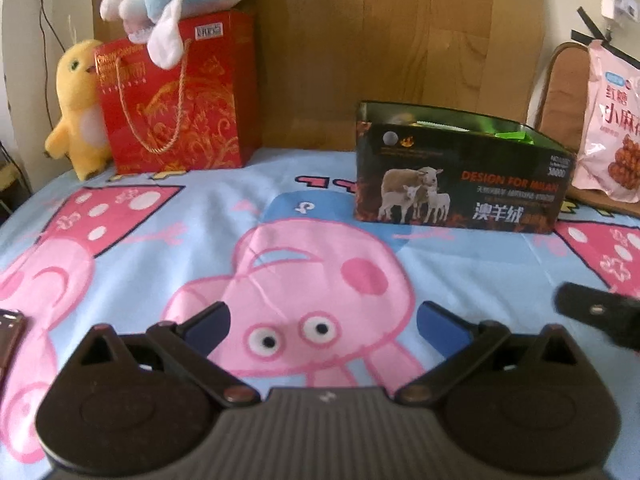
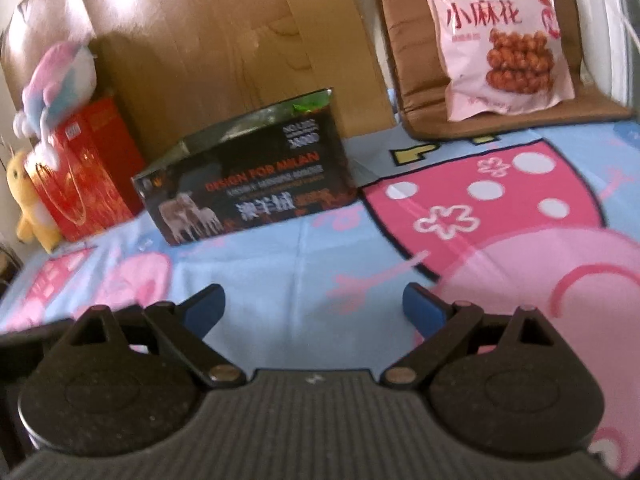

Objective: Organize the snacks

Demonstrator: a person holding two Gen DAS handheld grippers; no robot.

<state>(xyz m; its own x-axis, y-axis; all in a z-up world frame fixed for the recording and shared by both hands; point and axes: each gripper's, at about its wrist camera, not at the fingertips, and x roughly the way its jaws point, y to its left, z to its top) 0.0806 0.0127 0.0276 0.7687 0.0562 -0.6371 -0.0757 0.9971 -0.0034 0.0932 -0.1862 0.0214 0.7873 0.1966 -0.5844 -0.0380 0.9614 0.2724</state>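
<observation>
A dark open-topped box (image 1: 460,184) printed with sheep stands on the cartoon bedsheet, far right of centre, with green packets showing inside. It also shows in the right wrist view (image 2: 248,184), left of centre. A pink snack bag (image 1: 612,128) leans on a brown cushion at the far right; it also shows in the right wrist view (image 2: 504,36). My left gripper (image 1: 322,326) is open and empty above the sheet. My right gripper (image 2: 314,308) is open and empty. Its dark tip (image 1: 600,314) shows at the right edge of the left wrist view.
A red gift bag (image 1: 176,100) with a pastel plush on top and a yellow plush (image 1: 78,108) stand at the back left. A wooden headboard (image 1: 380,40) runs behind. A brown cushion (image 2: 404,60) sits at the back right. A dark object (image 1: 10,332) lies at the left edge.
</observation>
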